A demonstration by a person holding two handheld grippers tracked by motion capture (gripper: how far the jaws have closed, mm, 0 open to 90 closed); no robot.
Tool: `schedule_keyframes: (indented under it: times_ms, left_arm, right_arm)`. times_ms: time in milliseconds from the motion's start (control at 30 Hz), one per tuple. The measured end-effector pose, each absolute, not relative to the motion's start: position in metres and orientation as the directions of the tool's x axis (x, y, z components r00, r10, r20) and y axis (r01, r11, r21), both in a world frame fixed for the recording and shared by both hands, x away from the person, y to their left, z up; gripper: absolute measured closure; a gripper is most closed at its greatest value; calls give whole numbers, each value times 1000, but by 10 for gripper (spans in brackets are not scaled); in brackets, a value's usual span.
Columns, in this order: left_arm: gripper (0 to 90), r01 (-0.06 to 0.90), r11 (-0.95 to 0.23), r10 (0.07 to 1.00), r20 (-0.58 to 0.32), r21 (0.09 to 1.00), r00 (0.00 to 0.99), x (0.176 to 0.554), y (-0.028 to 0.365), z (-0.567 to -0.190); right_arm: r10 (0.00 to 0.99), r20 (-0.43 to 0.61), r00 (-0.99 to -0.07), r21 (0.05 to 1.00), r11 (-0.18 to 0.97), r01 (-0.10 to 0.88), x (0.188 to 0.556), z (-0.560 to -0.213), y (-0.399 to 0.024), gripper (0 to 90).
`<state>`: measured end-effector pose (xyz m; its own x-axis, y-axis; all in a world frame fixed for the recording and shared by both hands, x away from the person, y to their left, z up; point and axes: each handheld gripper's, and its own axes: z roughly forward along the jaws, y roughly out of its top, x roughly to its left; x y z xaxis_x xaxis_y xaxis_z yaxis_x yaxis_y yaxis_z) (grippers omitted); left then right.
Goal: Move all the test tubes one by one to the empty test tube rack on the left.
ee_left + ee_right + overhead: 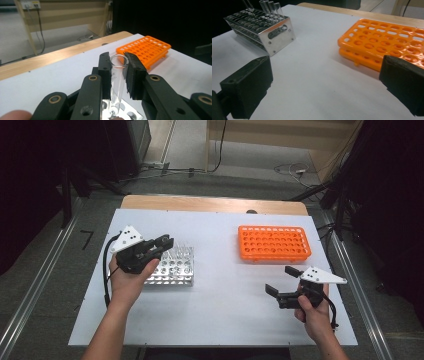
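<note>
A white worktop lies on a wooden table whose bare edge shows along the far side; around it is grey floor with metal rails at left and right, loose cables beyond, and dark equipment in the corners. The left gripper hovers over the metal test-tube rack at the worktop's left; its jaws are closed tight on a clear glass test tube, held upright with the open rim just above the pads and the lower end over the rack's holes. More glass tubes stand in the rack's far rows. The right gripper is near the worktop's front right, jaws spread wide with nothing between them; the orange plastic rack sits beyond it, well apart from the metal one.
</note>
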<state>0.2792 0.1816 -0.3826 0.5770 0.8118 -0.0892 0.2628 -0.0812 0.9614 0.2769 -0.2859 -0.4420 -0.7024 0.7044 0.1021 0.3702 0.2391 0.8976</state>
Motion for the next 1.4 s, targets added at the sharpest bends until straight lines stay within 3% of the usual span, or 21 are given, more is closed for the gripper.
schedule_keyframes:
  times_ms: [367,600,1400]
  left_arm:
    - [763,253,-45,878,-82,966,471,292,213,-380]
    - [763,295,-29,904,-102,955,416,305,217,-393]
    - [763,386,-120,916,-48,914,399,322,205,-430]
  right_arm:
    - [737,112,-667,885,232,405,279,-451,-302,0]
    - [748,115,-654,882,226,414,277,-453,-307,0]
    - [752,109,-649,882,228,413,277,-454,-307,0]
